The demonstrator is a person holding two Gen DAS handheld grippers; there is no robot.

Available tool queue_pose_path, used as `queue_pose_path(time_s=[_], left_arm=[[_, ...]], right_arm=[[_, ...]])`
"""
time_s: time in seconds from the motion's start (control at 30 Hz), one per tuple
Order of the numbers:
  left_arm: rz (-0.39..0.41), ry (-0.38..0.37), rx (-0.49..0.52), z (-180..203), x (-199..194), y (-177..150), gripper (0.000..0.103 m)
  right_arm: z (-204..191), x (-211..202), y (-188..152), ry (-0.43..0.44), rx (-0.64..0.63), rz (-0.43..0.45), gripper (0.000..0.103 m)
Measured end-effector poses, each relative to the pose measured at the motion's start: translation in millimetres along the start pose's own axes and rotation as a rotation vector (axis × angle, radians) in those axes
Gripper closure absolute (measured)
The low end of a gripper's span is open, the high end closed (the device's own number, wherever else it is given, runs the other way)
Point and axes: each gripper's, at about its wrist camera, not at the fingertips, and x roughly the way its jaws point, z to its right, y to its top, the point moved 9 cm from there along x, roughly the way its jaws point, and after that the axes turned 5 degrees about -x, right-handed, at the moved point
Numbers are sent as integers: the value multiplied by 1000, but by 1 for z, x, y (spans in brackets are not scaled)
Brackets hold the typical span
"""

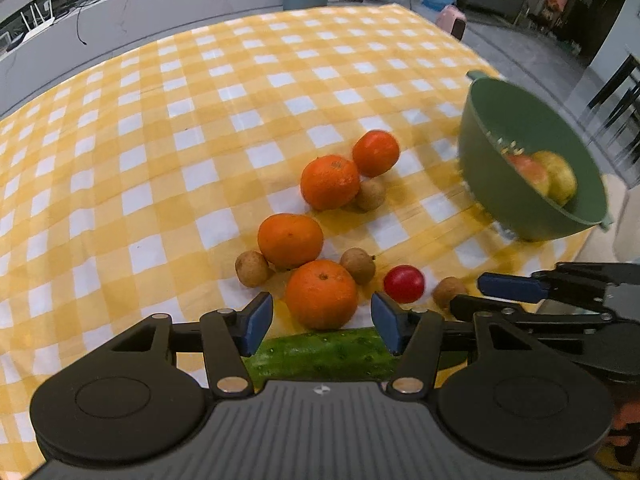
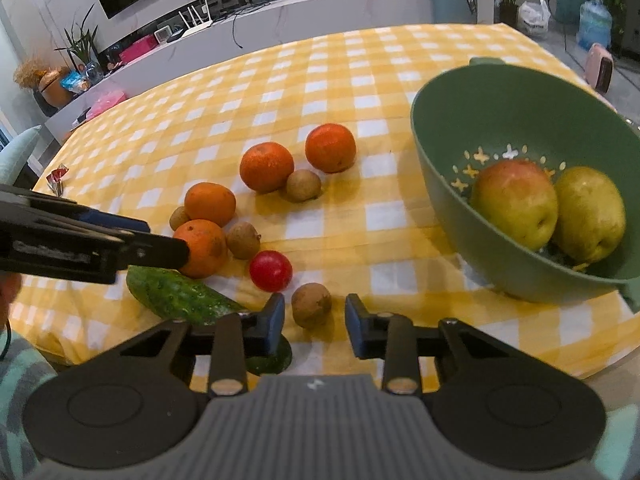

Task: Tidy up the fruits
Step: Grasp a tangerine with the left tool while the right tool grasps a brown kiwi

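1. Left wrist view: the left gripper [image 1: 322,322] stands wide around the nearest orange [image 1: 321,294], pads apart from its skin, above a cucumber [image 1: 320,354].
2. Right wrist view: the right gripper [image 2: 315,322] is narrowed around a brown longan [image 2: 311,305] without touching it.
3. A green colander [image 2: 472,128] to the right holds an apple [image 2: 514,204] and a pear [image 2: 590,212].
4. A cherry tomato [image 2: 271,271] lies near the longan on the checked cloth [image 2: 280,80].

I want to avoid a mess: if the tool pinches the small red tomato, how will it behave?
The red tomato looks round and glossy, so it would probably roll or slip. Its skin seems thin; a hard pinch may burst it.
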Motion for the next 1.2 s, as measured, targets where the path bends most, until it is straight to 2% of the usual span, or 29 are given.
queue_pose_path(time_s=[0.4, 0.57, 0.83, 1.0, 1.2], left_arm=[[-35, 9, -1, 0, 23, -1, 36], [-43, 11, 3, 2, 27, -2, 47], [-38, 8, 3, 2, 27, -2, 52], [-15, 23, -9, 2, 18, 2, 53], [52, 18, -31, 7, -16, 13, 53]], right_arm=[[5, 13, -1, 54, 47, -29, 80], [2, 14, -1, 64, 40, -29, 83], [2, 10, 0, 71, 38, -13, 84], [1, -4, 4, 77, 23, 14, 84], [4, -32, 12, 83, 0, 70, 84]])
